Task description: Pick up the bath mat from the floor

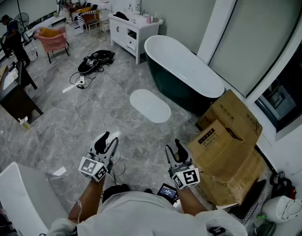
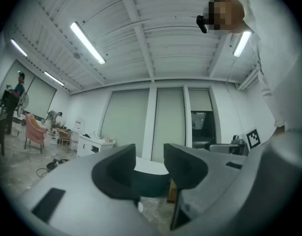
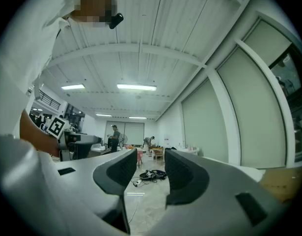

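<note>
Oval, pale bath mat (image 1: 150, 105) lies flat on marbled grey floor (image 1: 57, 127) beside bathtub (image 1: 185, 75).
Left gripper (image 1: 108, 140) and right gripper (image 1: 173, 147) held level, well short of it, jaws partly apart, empty.

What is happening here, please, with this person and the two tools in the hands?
A person stands holding the left hand-held gripper and the right hand-held gripper in front of the body, both roughly level. Each has its jaws apart with nothing between them. The white oval bath mat lies flat on the floor ahead, beside the dark bathtub, and neither gripper is near it. The pickup has not yet begun.
</note>
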The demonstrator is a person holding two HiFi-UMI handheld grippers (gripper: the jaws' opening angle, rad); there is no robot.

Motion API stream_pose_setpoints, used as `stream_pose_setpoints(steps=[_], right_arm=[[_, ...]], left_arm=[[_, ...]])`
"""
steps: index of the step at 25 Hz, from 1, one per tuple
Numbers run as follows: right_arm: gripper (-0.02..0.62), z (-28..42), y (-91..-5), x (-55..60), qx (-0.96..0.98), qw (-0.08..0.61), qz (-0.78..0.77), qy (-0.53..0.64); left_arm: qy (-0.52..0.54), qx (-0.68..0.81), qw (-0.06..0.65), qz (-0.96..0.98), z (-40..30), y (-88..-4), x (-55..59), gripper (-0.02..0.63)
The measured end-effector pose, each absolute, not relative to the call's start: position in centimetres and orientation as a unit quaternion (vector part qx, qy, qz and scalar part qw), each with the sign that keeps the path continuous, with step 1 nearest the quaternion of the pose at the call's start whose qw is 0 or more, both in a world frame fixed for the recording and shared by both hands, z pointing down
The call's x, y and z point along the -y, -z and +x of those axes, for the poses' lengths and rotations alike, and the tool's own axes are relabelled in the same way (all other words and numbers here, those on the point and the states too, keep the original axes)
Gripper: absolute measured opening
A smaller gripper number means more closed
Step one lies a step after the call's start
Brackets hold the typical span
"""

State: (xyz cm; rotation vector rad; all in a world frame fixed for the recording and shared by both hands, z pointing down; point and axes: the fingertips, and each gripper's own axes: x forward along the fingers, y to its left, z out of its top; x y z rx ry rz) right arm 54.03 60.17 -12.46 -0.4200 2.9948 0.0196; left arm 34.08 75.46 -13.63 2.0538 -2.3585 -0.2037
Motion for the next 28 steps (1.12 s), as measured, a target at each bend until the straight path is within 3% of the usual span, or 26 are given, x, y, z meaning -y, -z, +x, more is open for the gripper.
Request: stream_pose_setpoints(steps=[9,22,23,25,28], right_arm=[[0.186,56.4,11.6,-58.2,-0.985,0.052,-0.166,0.011],[0.187,55.6,12.0,-57.8,-0.982,0.049,-0.182,-0.004],[0.192,56.0,12.3,-57.8,-0.98,0.059,-0.188,-0.003],[0.288,56.5,12.9,-57.6,-0.977,0.079,-0.197,0.002],[0.287,56.1,12.9,-57.3,-0.979,0.074,-0.188,0.005]], left_arm=[[0.052,0.742,0.033,0.668,36.3,11.5,-73.8,0.179],[0.074,0.727,0.022,0.683,35.6,12.8,-72.7,0.179],[0.075,0.727,0.025,0.682,35.6,12.6,-72.8,0.179],[0.076,0.727,0.031,0.682,35.6,12.5,-72.9,0.179],[0.077,0.726,0.032,0.683,35.4,12.5,-72.7,0.179]])
